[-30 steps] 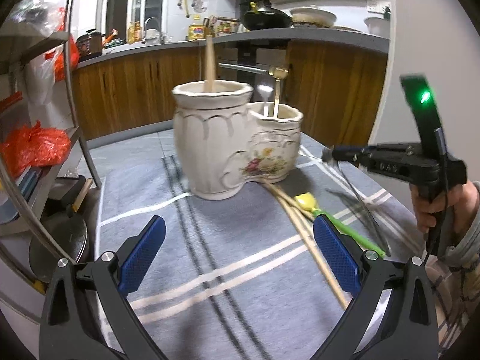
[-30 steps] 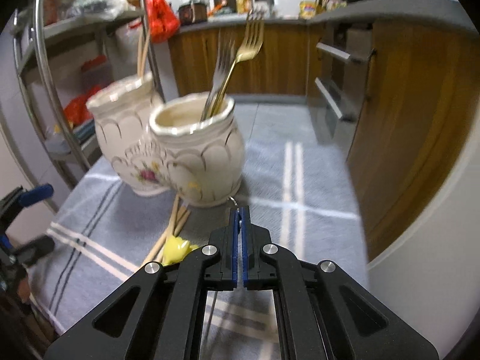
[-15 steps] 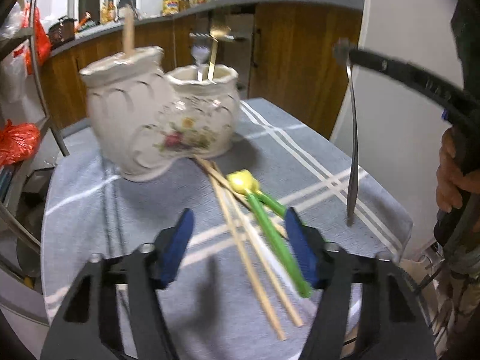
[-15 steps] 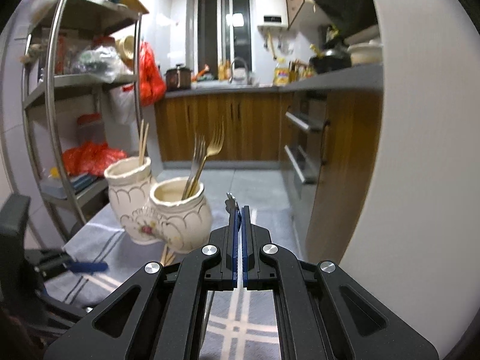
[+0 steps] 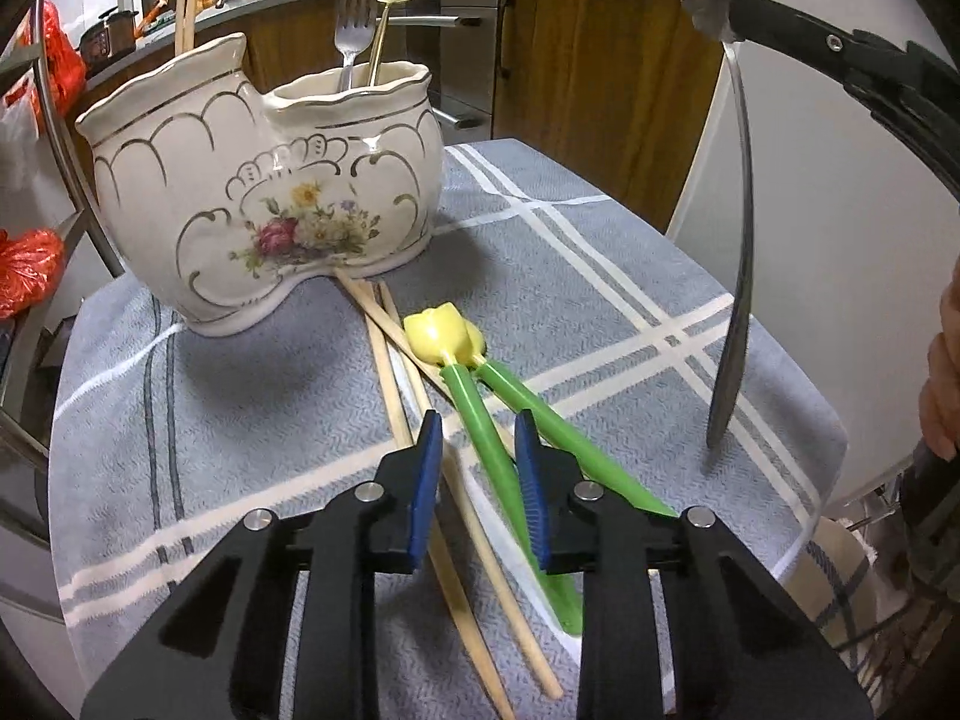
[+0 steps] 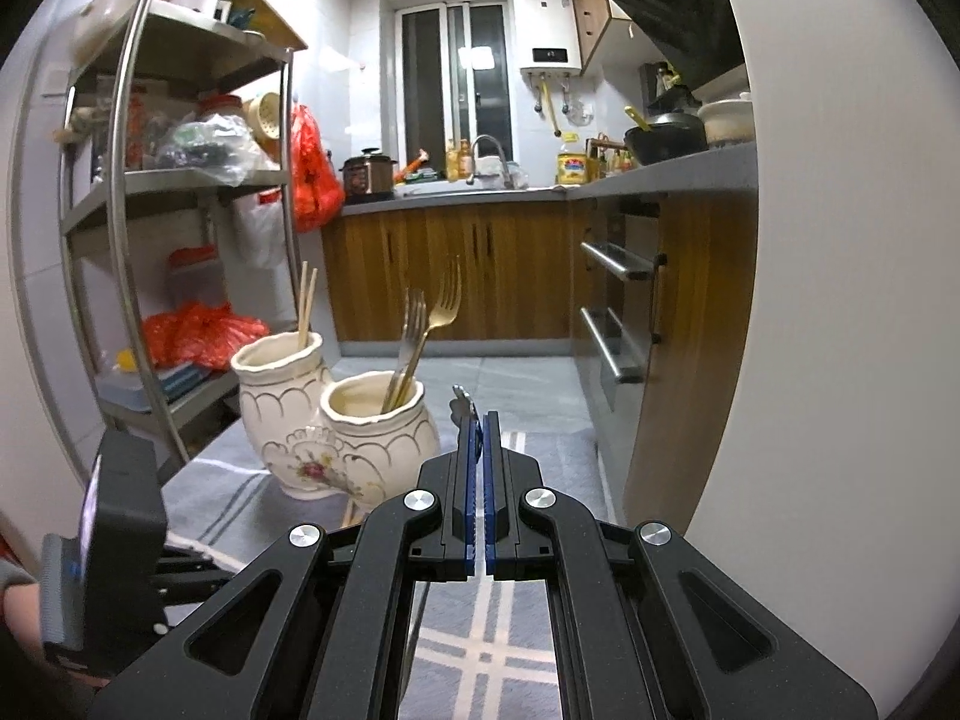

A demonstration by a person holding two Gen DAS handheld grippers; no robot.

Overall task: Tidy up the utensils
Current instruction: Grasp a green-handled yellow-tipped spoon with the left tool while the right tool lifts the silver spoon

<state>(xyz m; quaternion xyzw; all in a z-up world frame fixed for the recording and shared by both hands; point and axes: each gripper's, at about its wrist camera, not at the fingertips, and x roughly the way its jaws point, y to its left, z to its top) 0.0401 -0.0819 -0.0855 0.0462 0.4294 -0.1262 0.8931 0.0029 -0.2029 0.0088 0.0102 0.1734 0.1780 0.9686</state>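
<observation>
**Left claw closing over the green-handled pair while the right held a spoon aloft**

In the left wrist view, the left gripper point(image 5: 474, 468) stood low in the frame's centre, its jaws having just been closing, with a green tulip-topped utensil point(image 5: 480, 420) lying between the blue pads point(image 5: 426, 480). Whether the pads already pressed on it could not be told; a gap seemed to remain. A second green handle point(image 5: 540, 426) lay just beside the right pad, and loose wooden chopsticks point(image 5: 390, 378) ran under the pair toward the ceramic holder point(image 5: 258, 192) in the upper left. That holder already contained two forks point(image 6: 420, 330) in its smaller pot and chopsticks point(image 6: 306, 306) in the taller one.

The right gripper point(image 6: 477, 480) was clamped tight on the decorated end of a metal spoon point(image 5: 735, 276), which hung down at the right of the frame, its tip apparently just above the grey striped cloth point(image 5: 240, 420).

To do this step well, the left claw probably needed to settle squarely on one green stem, avoiding the neighbouring handle and the chopstick beneath, then lift straight up so nothing dragged along.
</observation>
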